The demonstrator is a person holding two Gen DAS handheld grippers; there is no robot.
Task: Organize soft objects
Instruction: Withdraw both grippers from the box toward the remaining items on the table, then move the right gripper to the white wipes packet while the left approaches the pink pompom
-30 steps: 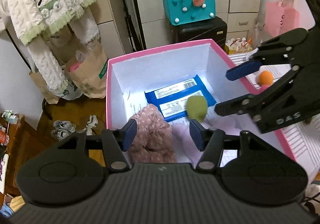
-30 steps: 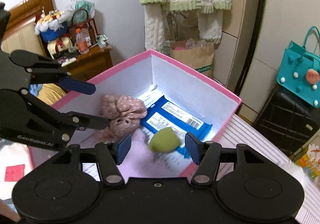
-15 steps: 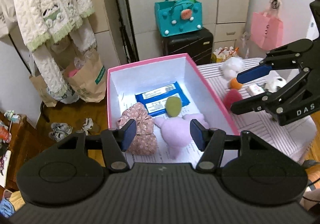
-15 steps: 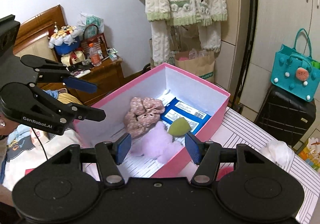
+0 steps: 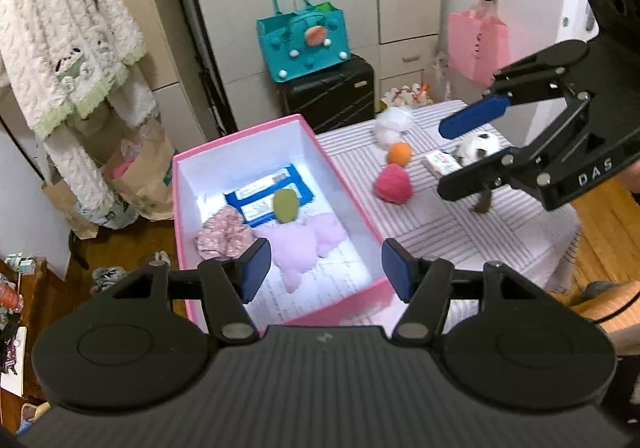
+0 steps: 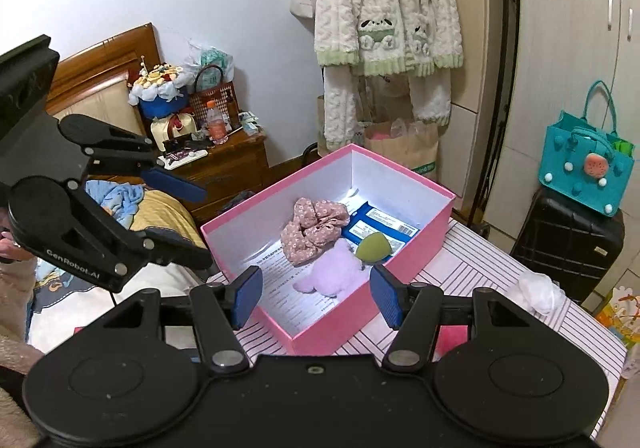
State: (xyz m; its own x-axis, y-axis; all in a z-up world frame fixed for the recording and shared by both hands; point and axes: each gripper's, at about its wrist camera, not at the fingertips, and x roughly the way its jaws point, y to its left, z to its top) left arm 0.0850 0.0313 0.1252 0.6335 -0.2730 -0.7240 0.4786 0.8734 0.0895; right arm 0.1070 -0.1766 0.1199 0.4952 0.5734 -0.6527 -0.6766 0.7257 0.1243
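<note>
"DAS" stands in white letters on the right gripper (image 5: 456, 157), at three o'clock in the left wrist view. "GenRobot.AI" stands on the left gripper (image 6: 192, 219), at nine o'clock in the right wrist view.

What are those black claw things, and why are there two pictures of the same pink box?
They are grabber tools, not robot arms: a person holds one in each hand. Each has a small camera looking out along its two blue-tipped fingers, so you get two pictures of one room. One picture is from the left gripper, the other from the right gripper. Each also sees the other one off to the side.

Both are empty. The left one's jaws are opening, with nothing between them.

The pink box sits on a striped table. Inside lie a floral cloth, a purple plush toy, a green sponge and a blue packet. Still on the table: a pink ball, an orange ball and a white fluffy thing.
</note>
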